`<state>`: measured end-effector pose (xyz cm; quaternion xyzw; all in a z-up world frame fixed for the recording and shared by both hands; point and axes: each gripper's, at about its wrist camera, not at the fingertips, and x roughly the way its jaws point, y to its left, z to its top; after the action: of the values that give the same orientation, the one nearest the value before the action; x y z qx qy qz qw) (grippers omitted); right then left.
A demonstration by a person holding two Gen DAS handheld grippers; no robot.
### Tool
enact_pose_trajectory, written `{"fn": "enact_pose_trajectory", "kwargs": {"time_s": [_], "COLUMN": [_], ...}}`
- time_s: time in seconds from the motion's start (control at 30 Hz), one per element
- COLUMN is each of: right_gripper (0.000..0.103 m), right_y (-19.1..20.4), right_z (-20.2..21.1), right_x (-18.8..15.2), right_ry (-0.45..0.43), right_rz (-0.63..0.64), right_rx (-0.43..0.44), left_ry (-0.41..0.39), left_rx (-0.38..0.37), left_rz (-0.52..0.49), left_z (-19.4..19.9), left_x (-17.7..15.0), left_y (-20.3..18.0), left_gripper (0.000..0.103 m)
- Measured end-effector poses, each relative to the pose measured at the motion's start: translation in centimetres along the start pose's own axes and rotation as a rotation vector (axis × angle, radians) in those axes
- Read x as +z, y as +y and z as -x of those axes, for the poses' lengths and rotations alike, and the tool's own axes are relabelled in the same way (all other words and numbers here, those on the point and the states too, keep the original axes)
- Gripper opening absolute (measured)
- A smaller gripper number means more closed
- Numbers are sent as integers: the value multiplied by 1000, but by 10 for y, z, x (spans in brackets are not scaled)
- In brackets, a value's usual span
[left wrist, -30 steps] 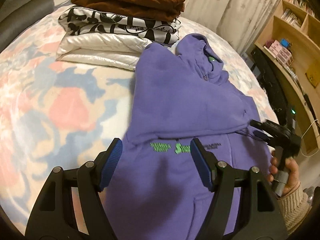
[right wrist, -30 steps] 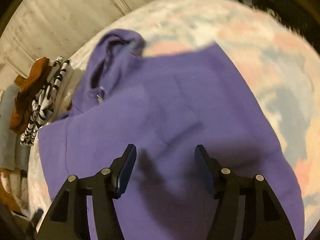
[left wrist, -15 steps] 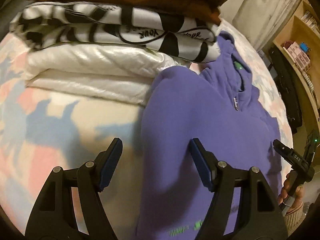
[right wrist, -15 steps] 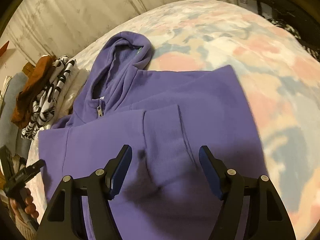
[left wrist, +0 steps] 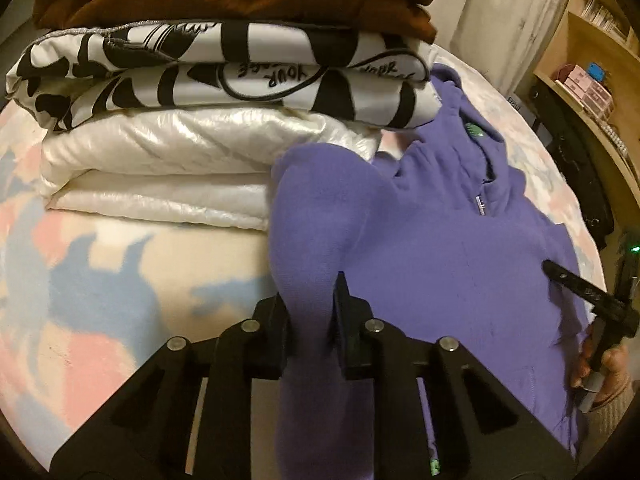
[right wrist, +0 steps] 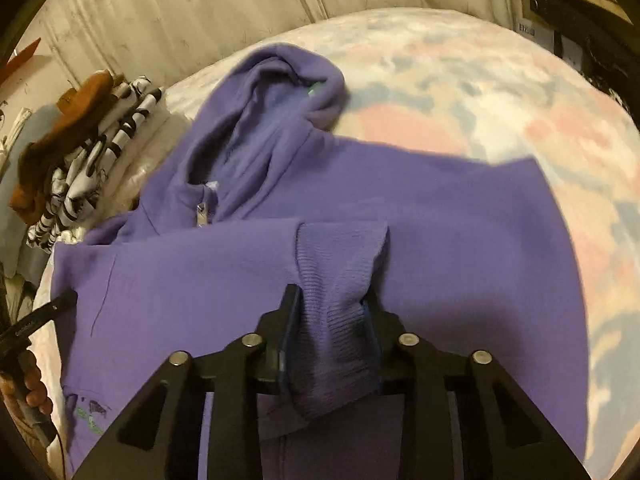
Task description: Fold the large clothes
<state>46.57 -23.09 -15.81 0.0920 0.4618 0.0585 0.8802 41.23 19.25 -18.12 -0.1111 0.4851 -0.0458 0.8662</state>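
A purple hoodie [left wrist: 448,264] lies on the bed with its hood toward the far side; it also shows in the right wrist view [right wrist: 460,216]. My left gripper [left wrist: 310,304] is shut on a raised fold at the hoodie's left shoulder edge. My right gripper [right wrist: 332,312] is shut on the ribbed cuff [right wrist: 340,272] of a sleeve folded across the chest. The right gripper also shows at the right edge of the left wrist view [left wrist: 580,292].
A stack of folded clothes, white [left wrist: 192,168], black-and-white print [left wrist: 240,80] and brown [left wrist: 224,0], sits just left of the hoodie. The pastel blanket [left wrist: 100,288] covers the bed. Wooden shelves [left wrist: 600,60] stand to the right, a curtain [right wrist: 160,12] behind.
Both grippers were open above the hoodie; now each has closed on fabric. The left moved toward the shoulder by the stack, the right onto the sleeve cuff.
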Motion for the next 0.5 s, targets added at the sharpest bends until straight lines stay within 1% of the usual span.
{"fn": "enact_pose_trajectory", "kwargs": {"time_s": [0.03,0.07,0.1,0.13,0.23,0.33,0.37,0.43,0.47,0.5], "right_gripper": [44,48,57,59,59,59,59,59,58,58], "right_y": [1,2,1,0,-11,-15,-12,3,14,26], "right_z": [3,8,14,19,48,69,74,78,80,78], "right_x": [0,0,-1,-2,-7,-12,-14,-20,-24,-27], "right_ry": [5,7,0,-9,-47,-81,-87,-76,-72,-68], "right_rz": [4,15,24,29,21,20,35,74,97,123], "right_rx": [-18,-50,-66,-69,-60,-33,-24,-6,15,38], "left_ry": [-1,-1,-2,-1,-3,-58,-76,-89,-90,-88], "left_rx": [14,42,72,96,146,201,197,163,134,111], "left_rz": [-5,-14,-28,-38,-75,-120,-127,-127,-129,-136], "left_z": [1,3,6,7,25,51,59,68,70,71], "left_x": [-1,0,0,-1,-6,-14,-16,-18,-20,-21], "left_y": [-1,-3,-7,-10,-17,-29,-35,-45,-51,-57], "left_gripper": [21,25,29,31,31,31,31,24,20,19]}}
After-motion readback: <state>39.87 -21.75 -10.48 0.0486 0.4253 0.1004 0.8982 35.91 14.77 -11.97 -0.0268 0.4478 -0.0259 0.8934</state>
